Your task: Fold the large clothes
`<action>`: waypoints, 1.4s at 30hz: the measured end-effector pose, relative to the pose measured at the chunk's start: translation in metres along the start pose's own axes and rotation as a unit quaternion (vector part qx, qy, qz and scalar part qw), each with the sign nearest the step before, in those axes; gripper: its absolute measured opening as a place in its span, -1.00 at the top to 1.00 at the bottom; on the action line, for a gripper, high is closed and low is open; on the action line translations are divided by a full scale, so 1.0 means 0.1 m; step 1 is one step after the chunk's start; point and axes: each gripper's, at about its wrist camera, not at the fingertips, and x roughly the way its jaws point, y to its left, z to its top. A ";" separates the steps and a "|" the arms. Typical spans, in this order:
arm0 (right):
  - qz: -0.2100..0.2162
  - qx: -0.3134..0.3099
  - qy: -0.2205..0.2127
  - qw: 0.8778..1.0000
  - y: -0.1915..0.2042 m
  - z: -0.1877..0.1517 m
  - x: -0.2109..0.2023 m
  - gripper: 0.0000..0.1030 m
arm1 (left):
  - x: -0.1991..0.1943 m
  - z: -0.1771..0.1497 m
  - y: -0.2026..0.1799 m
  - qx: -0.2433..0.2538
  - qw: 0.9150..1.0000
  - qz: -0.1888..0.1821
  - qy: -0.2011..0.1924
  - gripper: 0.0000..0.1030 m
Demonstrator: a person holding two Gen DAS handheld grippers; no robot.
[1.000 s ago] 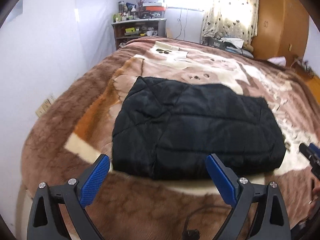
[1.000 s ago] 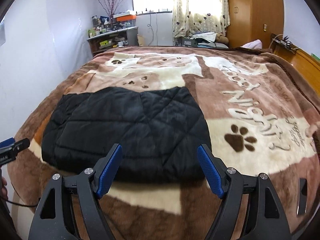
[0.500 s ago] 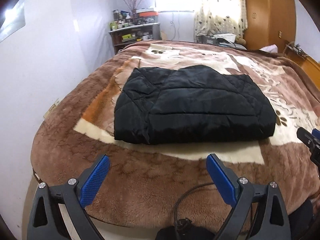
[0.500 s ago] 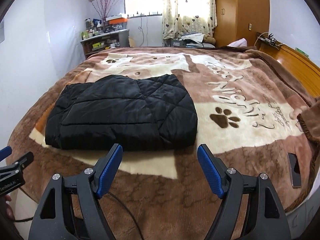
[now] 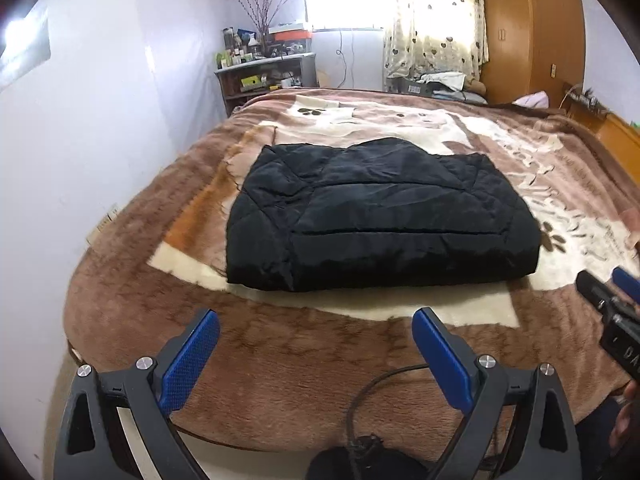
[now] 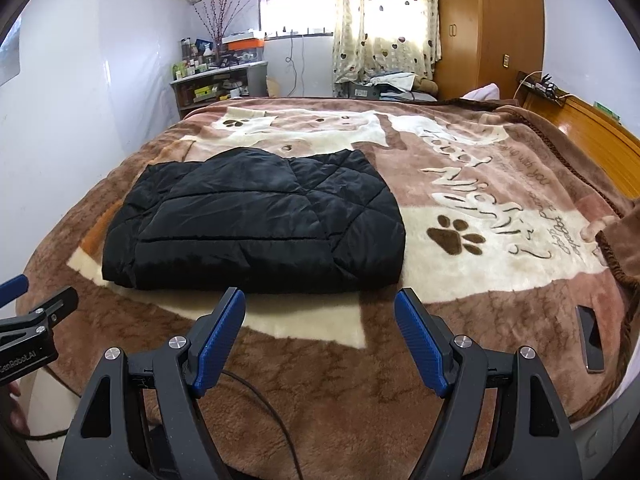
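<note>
Left tool (image 5: 316,334) and right tool (image 6: 320,314) wide open, gripping nothing, apart from folded black quilted jacket (image 6: 256,224) on bed blanket (image 6: 500,240).

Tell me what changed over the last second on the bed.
Both claws, left and right, pulled back from the folded black jacket toward the blanket's near edge, open and empty throughout. The jacket stayed folded in place; the phone did not move.

shelf clutter (image 6: 208,64) too small, phone (image 6: 591,338) blurred
</note>
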 end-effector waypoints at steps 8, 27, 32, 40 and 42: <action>0.003 0.003 0.002 1.000 0.00 -0.02 -0.03 -0.49 | -0.04 0.00 -0.03 -0.013 0.999 -0.031 0.005 -0.90; 0.009 -0.006 0.002 1.000 0.05 -0.04 -0.06 -0.49 | -0.09 -0.03 0.00 -0.026 0.999 -0.029 0.002 -0.90; 0.010 -0.007 0.000 1.000 0.05 -0.03 -0.05 -0.49 | -0.09 -0.02 0.00 -0.026 0.999 -0.028 0.002 -0.90; 0.010 -0.009 -0.001 1.000 0.06 -0.04 -0.06 -0.49 | -0.10 -0.04 0.02 -0.027 0.999 -0.024 0.002 -0.90; 0.010 -0.008 0.000 1.000 0.06 -0.04 -0.06 -0.49 | -0.10 -0.04 0.02 -0.028 0.999 -0.024 0.003 -0.90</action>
